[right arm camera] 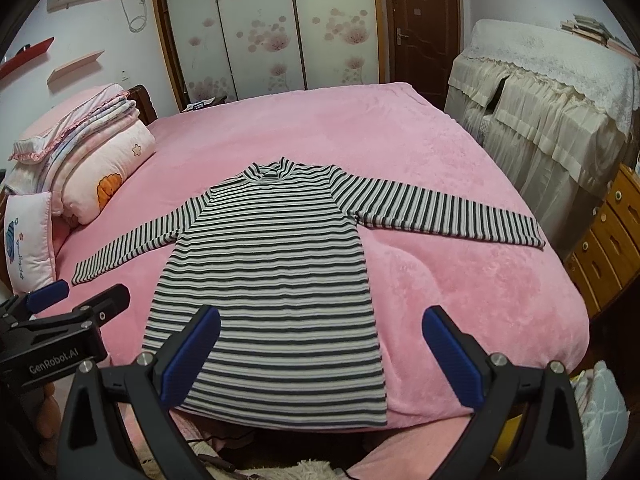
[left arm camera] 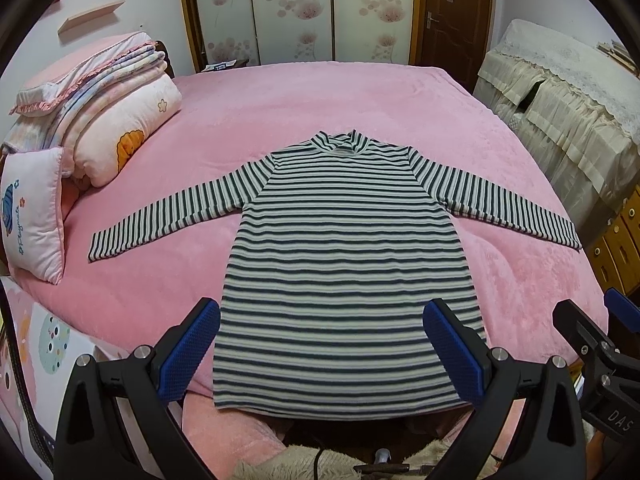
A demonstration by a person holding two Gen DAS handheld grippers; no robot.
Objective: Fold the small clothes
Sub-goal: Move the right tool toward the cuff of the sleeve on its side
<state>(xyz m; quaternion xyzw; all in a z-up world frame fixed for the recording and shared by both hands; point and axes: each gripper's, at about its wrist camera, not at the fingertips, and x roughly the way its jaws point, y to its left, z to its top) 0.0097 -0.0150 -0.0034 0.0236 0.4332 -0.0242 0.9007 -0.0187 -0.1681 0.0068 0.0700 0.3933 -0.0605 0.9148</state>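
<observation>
A black-and-white striped long-sleeved top (left arm camera: pixel 340 264) lies flat on the pink bed (left arm camera: pixel 320 96), collar away from me, both sleeves spread out. It also shows in the right wrist view (right arm camera: pixel 272 280). My left gripper (left arm camera: pixel 320 344) is open and empty, hovering above the top's hem. My right gripper (right arm camera: pixel 320 348) is open and empty, above the hem's right part. The right gripper shows at the right edge of the left wrist view (left arm camera: pixel 612 344). The left gripper shows at the left edge of the right wrist view (right arm camera: pixel 68 304).
Folded quilts (left arm camera: pixel 108 120) and a small pillow (left arm camera: pixel 32 216) lie at the bed's left side. A cloth-covered cabinet (left arm camera: pixel 560 104) and wooden drawers (right arm camera: pixel 612 248) stand to the right. Wardrobe doors (left arm camera: pixel 296 12) stand behind the bed.
</observation>
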